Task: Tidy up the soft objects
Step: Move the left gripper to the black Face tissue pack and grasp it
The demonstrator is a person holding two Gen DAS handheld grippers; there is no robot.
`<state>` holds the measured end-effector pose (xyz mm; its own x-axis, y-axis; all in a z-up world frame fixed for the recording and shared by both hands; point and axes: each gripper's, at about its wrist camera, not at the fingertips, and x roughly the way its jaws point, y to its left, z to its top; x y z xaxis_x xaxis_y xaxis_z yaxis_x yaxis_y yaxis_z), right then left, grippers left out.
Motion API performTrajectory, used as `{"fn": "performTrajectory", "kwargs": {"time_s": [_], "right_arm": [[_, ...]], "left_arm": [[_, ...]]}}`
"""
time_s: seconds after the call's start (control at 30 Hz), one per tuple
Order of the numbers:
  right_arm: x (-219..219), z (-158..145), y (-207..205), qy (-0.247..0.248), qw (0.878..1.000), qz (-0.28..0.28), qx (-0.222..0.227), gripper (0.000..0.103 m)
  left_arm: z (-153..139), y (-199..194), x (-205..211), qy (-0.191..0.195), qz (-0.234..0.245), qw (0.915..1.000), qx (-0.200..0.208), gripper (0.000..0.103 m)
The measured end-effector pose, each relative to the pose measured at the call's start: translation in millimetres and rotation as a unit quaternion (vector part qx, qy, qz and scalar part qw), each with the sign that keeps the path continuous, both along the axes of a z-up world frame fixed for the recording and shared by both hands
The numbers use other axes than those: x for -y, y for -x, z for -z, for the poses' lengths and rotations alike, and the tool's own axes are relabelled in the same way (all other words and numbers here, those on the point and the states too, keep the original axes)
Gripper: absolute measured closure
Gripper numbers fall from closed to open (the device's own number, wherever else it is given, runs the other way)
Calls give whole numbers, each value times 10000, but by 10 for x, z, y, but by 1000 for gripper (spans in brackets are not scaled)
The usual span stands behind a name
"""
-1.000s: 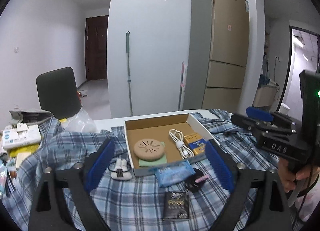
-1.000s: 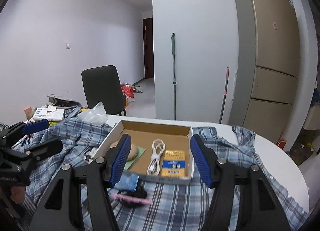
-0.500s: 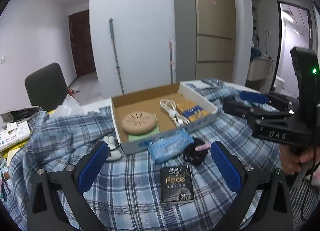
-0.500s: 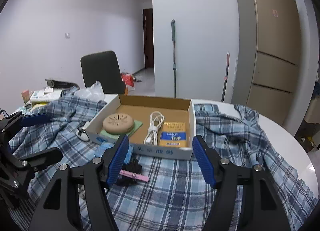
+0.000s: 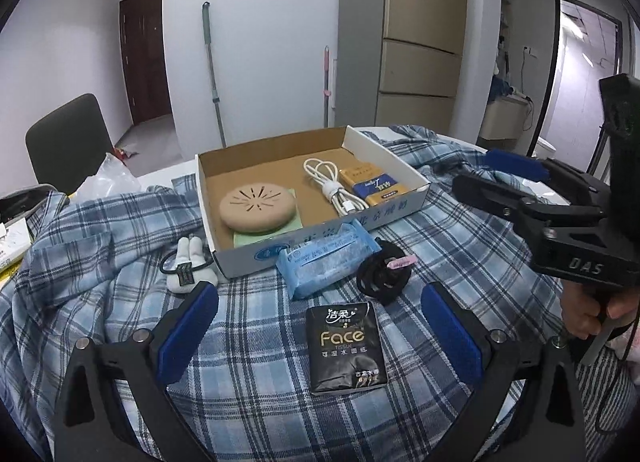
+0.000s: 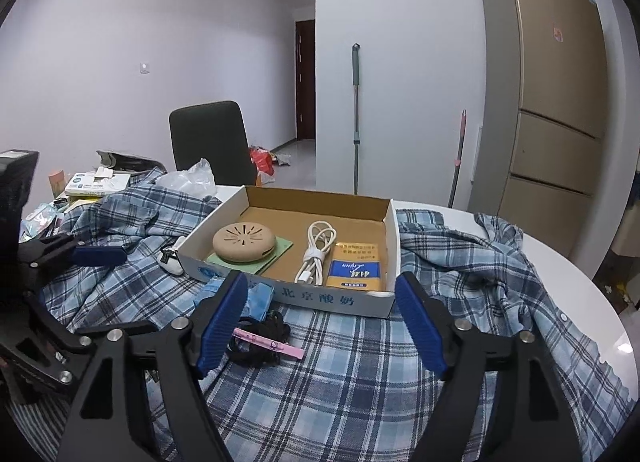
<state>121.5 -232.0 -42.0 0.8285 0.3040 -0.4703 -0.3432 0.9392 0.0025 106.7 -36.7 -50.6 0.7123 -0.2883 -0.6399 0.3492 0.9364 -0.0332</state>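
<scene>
Soft objects lie scattered on the crumpled blue-and-white plaid cloth (image 5: 460, 246) that covers the round white table (image 6: 576, 262), just in front of the shallow open cardboard box (image 5: 256, 258), which likely serves as the collecting tray. Inside the box sit a round tan vented pad (image 5: 258, 208) on a green square sheet (image 5: 280, 231), a coiled white cable (image 5: 334, 192) and a flat yellow-and-blue packet (image 5: 374, 184), laid side by side so floor space remains at the back. Touching the box's front wall is a light-blue plastic tissue pack (image 5: 326, 260), with a black hair-tie bundle with a pink tag (image 5: 384, 272) just beside it. Nearer the camera lies a black "Face" tissue pack (image 5: 345, 346), and left of the box a small white plush charm on a black band (image 5: 188, 266).

Left gripper (image 5: 320, 330) hovers with its blue-padded fingers spread wide, empty, framing the black tissue pack, probably the next pick. Right gripper (image 6: 320, 322) is likewise spread and empty, facing the box's front wall, near the hair ties.
</scene>
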Motion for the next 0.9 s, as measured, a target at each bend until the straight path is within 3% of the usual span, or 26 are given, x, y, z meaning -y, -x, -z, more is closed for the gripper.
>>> {"fn": "performTrajectory", "kwargs": {"time_s": [0.1, 0.2, 0.57, 0.67, 0.9], "right_arm": [[-14, -12, 22, 17, 10000, -4, 62, 25], [-32, -15, 36, 49, 9999, -17, 101, 24], [-50, 5, 29, 119, 9999, -47, 64, 24], [-52, 17, 15, 125, 9999, -32, 26, 24], [-48, 39, -10, 108, 9999, -2, -58, 24]], "left_arm": [[28, -13, 2, 2, 28, 10000, -60, 1], [72, -40, 24, -50, 69, 9998, -177, 9], [260, -185, 41, -80, 134, 9965, -824, 11], [324, -213, 55, -50, 238, 9945, -1016, 20], [391, -213, 149, -176, 407, 9918, -1202, 21]]}}
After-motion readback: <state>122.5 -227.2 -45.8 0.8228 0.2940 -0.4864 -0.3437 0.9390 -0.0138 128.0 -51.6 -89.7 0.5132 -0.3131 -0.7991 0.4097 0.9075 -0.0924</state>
